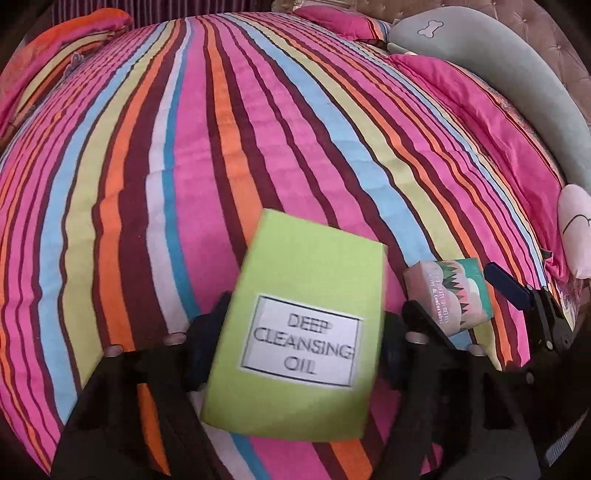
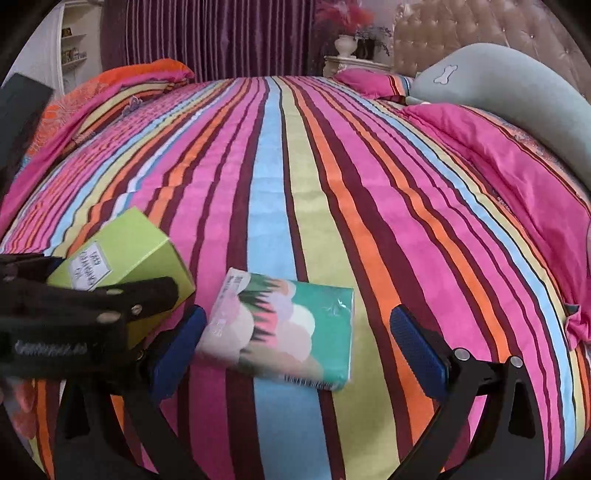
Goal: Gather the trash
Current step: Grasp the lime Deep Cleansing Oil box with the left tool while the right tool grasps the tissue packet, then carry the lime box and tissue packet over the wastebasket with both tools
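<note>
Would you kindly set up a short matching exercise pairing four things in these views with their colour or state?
Things:
1. cleansing oil box
2. tissue pack
3. right tongs
4. long pillow

Descriptions:
A. grey, with a bone emblem
B. open, either side of a pack
C. lime green, between the left tongs' pads
D. teal with pastel shapes, lying on the striped bedspread

Pairs: 1-C, 2-D, 3-B, 4-A

A striped bedspread (image 2: 295, 184) covers the bed. Behind it hang purple curtains (image 2: 221, 37), beside a tufted headboard (image 2: 461, 33), a white nightstand (image 2: 351, 64) and a shelf (image 2: 74, 48).
</note>
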`<control>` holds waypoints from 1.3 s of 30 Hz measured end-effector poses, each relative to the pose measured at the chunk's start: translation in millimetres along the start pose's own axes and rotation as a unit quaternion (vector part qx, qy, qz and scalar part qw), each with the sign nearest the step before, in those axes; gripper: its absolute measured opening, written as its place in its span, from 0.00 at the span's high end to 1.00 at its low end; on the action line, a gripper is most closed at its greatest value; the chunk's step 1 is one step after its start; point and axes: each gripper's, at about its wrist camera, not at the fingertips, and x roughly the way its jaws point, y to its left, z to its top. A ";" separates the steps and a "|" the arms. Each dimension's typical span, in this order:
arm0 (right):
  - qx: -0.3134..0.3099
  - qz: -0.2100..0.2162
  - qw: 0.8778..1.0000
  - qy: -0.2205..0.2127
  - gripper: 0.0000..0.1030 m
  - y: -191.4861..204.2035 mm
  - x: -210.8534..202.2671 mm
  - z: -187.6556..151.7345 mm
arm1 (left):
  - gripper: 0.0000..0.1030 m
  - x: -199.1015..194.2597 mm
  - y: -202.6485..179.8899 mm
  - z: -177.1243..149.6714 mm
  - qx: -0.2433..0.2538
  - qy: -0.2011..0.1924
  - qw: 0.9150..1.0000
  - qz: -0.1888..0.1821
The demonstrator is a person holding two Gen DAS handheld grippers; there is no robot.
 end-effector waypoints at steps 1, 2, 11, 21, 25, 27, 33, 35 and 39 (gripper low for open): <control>-0.001 -0.001 1.000 0.002 0.08 -0.6 0.7 1.8 | 0.38 -0.5 0.8 -1.1 0.000 -0.001 1.000 -0.002; -0.002 -0.001 1.000 0.007 0.08 -0.2 2.5 2.8 | 0.38 -1.5 1.0 -2.3 0.002 -0.004 1.000 -0.002; 0.006 0.000 1.000 0.009 0.31 -3.9 -10.8 -4.7 | 0.39 -17.1 -4.4 -23.5 -0.004 -0.033 0.999 0.022; 0.030 0.012 0.999 -0.003 0.31 -11.7 -37.1 -18.1 | 0.39 -66.3 -20.4 -51.2 0.006 -0.065 0.997 0.042; 0.036 0.017 0.999 -0.019 0.31 -17.7 -69.6 -24.2 | 0.39 -88.8 -22.8 -68.4 0.004 -0.074 0.996 0.049; 0.037 0.018 0.999 -0.021 0.31 -21.2 -71.4 -26.0 | 0.39 -101.0 -22.4 -78.2 0.002 -0.079 0.995 0.054; 0.046 0.022 0.998 -0.039 0.31 -29.8 -110.3 -38.5 | 0.39 -135.9 -20.3 -109.1 -0.008 -0.088 0.994 0.060; 0.053 0.025 0.997 -0.042 0.31 -32.6 -126.5 -45.1 | 0.39 -146.8 -19.6 -120.4 -0.013 -0.090 0.994 0.061; 0.062 0.031 0.997 -0.040 0.31 -36.1 -152.2 -63.5 | 0.39 -164.4 -23.1 -143.6 -0.013 -0.089 0.994 0.064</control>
